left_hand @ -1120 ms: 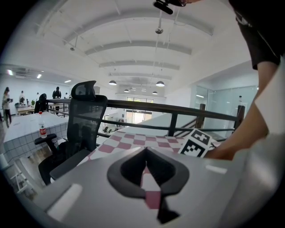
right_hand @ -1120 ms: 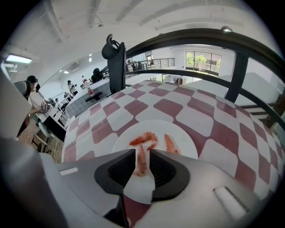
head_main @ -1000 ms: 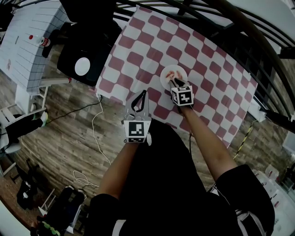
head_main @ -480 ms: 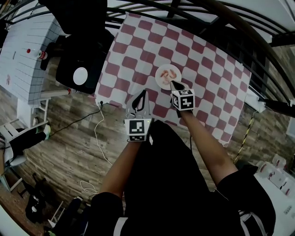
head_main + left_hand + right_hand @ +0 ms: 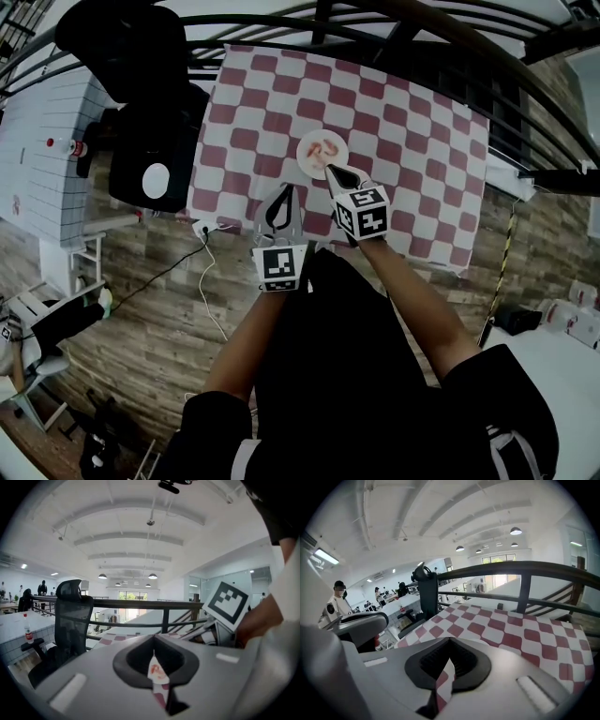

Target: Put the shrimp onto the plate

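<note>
A small white plate [image 5: 304,159] lies on the red-and-white checked cloth [image 5: 412,141], with pink shrimp [image 5: 322,149] on it. My right gripper [image 5: 331,172] is shut and empty, its tip just at the plate's near edge. My left gripper [image 5: 287,191] is shut too, nothing in it, to the near left of the plate over the cloth's front edge. In the left gripper view the jaws [image 5: 154,657] leave a thin slit through which the shrimp [image 5: 156,671] on the plate shows. The right gripper view's slit [image 5: 448,662] shows only checked cloth.
A black office chair [image 5: 155,131] stands left of the table, beside a white tiled counter [image 5: 42,112] with a red bottle. A dark metal railing [image 5: 394,23] runs behind the table. A white cable [image 5: 202,281] trails over the wooden floor.
My right gripper has drawn back from over the plate to its near edge, leaving the shrimp on the plate. The left gripper has held its place. The head view has shifted.
</note>
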